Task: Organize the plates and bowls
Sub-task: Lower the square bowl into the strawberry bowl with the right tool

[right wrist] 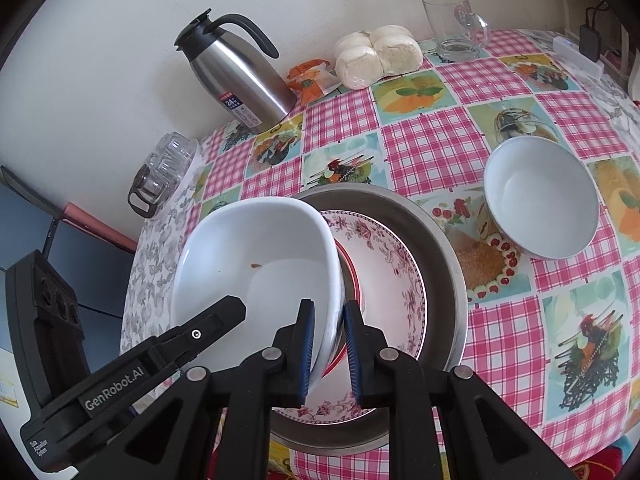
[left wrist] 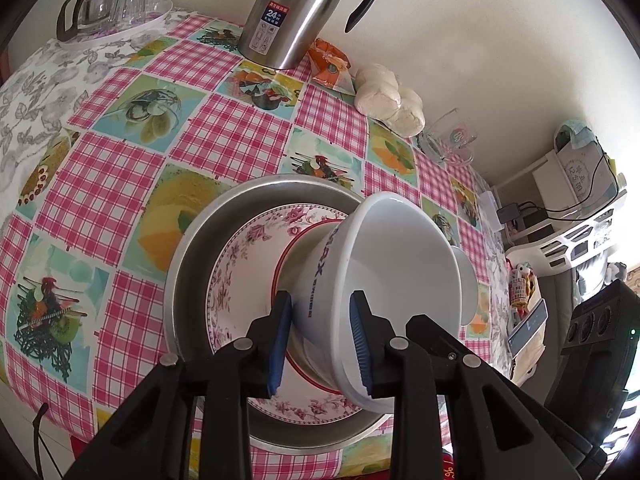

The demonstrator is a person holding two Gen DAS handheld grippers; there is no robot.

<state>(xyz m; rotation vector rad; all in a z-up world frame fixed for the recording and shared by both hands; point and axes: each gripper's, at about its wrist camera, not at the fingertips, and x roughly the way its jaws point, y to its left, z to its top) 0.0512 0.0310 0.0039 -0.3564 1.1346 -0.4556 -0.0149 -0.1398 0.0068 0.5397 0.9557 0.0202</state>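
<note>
A white bowl point(left wrist: 400, 272) point(right wrist: 256, 248) hangs tilted over a stack: a steel basin point(left wrist: 188, 248) point(right wrist: 440, 248) holding a floral plate point(left wrist: 240, 264) point(right wrist: 400, 280) and a red-rimmed dish point(right wrist: 352, 276). My right gripper point(right wrist: 328, 304) is shut on the bowl's rim, one pad inside and one outside. My left gripper point(left wrist: 321, 296) straddles the opposite wall; its outer pad stands off the wall along most of its length. In the right wrist view one black finger point(right wrist: 216, 316) of the left gripper shows inside the bowl. A second white bowl point(right wrist: 540, 200) point(left wrist: 468, 280) sits upright on the checked cloth, to the right of the basin.
Along the wall stand a steel thermos jug point(left wrist: 296, 12) point(right wrist: 240, 76), an orange packet point(right wrist: 312, 80), bagged buns point(left wrist: 388, 100) point(right wrist: 376, 56) and a glass mug point(left wrist: 448, 140) point(right wrist: 456, 28). A tray of upturned glasses point(left wrist: 116, 8) point(right wrist: 164, 172) sits at the far corner.
</note>
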